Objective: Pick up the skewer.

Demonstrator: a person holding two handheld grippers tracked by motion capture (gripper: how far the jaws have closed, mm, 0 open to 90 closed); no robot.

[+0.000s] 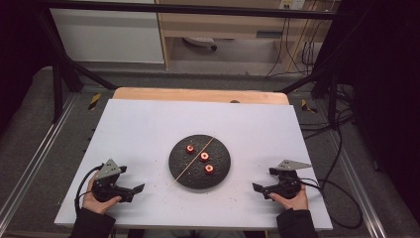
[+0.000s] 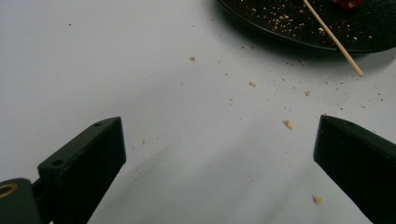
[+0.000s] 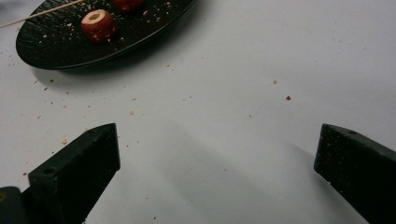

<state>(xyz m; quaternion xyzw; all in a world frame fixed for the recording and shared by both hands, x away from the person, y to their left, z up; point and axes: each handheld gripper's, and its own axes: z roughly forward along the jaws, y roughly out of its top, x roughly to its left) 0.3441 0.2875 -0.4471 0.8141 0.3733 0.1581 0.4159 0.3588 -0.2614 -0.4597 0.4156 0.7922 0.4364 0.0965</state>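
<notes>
Skewer (image 1: 194, 159) lies bare across the black plate (image 1: 178, 171) mid-counter, three red pieces (image 1: 204, 156) loose beside it. We judge nothing started: both grippers, left (image 1: 137, 189) and right (image 1: 257, 187), rest with fingers apart, empty.

Wide claw (image 2: 219, 154) above crumbed table (image 2: 116, 60)

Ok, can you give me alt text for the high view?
A black plate at the middle of a white table holds three red pieces and a thin wooden skewer. The left tool and right tool rest open beside it.
</notes>
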